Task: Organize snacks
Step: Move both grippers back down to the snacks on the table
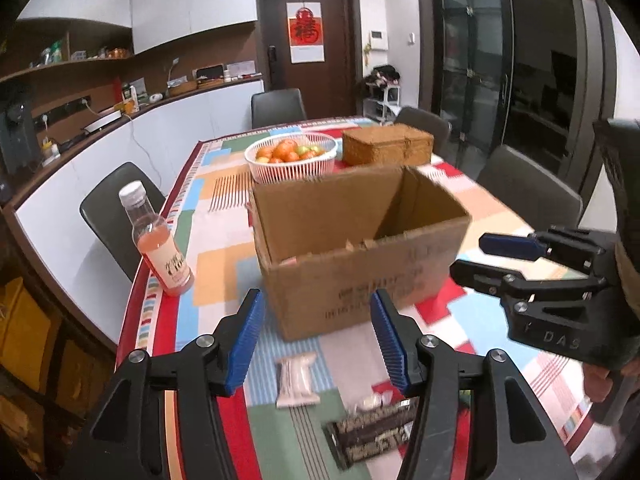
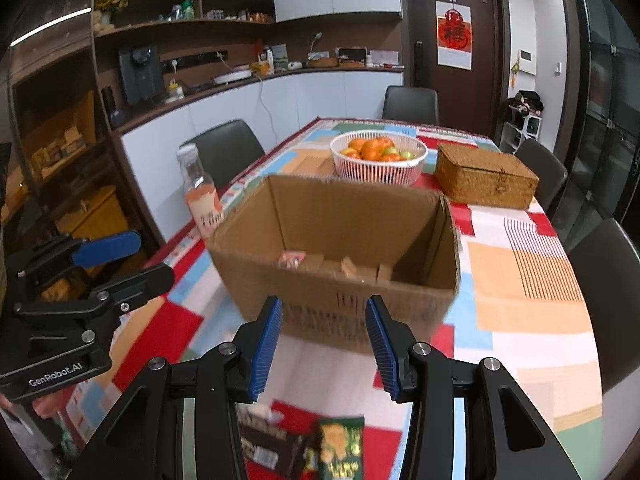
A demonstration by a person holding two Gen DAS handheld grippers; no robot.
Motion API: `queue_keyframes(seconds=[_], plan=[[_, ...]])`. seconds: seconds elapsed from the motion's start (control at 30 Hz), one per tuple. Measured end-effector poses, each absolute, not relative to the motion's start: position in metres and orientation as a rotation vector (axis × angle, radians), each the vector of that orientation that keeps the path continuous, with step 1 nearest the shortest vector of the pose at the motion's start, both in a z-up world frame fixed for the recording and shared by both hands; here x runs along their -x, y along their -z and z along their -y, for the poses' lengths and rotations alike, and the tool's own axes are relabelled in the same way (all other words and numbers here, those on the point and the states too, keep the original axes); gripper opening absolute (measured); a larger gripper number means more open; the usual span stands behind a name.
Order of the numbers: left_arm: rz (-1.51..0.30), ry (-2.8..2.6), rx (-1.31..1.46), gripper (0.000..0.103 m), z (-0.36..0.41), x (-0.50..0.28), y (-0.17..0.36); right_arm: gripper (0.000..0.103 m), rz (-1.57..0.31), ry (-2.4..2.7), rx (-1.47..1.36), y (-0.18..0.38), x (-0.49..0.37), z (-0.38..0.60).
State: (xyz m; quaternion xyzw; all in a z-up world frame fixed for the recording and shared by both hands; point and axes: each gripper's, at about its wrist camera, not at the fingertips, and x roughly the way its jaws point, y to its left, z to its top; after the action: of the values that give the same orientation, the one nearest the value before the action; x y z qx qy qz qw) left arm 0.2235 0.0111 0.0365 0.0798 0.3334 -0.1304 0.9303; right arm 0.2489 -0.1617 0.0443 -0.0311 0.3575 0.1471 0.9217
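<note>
An open cardboard box point(image 1: 360, 240) point(image 2: 336, 240) stands on the patterned table, with a few small snacks point(image 2: 292, 259) on its floor. My left gripper point(image 1: 316, 340) is open and empty, just short of the box's near wall. Below it on the cloth lie a white snack packet point(image 1: 298, 380) and a dark packet point(image 1: 372, 436). My right gripper point(image 2: 324, 344) is open and empty too, facing the box; a green packet point(image 2: 342, 448) and the dark packet point(image 2: 268, 444) lie beneath it. Each gripper shows in the other's view, the right gripper point(image 1: 470, 256) and the left gripper point(image 2: 154, 258).
A pink drink bottle point(image 1: 160, 244) point(image 2: 202, 196) stands near the table's left edge. Behind the box are a white fruit basket point(image 1: 292, 172) point(image 2: 380, 174) and a wicker box point(image 1: 386, 146) point(image 2: 484, 180). Dark chairs point(image 1: 116, 212) ring the table.
</note>
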Motion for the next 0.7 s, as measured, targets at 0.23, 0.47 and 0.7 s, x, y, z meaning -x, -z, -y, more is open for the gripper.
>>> queue_keyframes(seconds=[0.23,0.47,0.7], plan=[[-0.769,0.292,-0.165,0.056,-0.004,-0.203,-0.004,0.045,-0.823,-0.277,0.074,-0.016,-0.229,0.173],[-0.885,0.314,-0.148,0.056,0.001,-0.198,0.035,0.045,-0.942,-0.289,0.060,0.021,-0.217,0.178],[-0.951,0.335,-0.170,0.056,0.005,-0.203,0.066,0.045,-1.032,-0.283,0.027,0.052,-0.212,0.180]])
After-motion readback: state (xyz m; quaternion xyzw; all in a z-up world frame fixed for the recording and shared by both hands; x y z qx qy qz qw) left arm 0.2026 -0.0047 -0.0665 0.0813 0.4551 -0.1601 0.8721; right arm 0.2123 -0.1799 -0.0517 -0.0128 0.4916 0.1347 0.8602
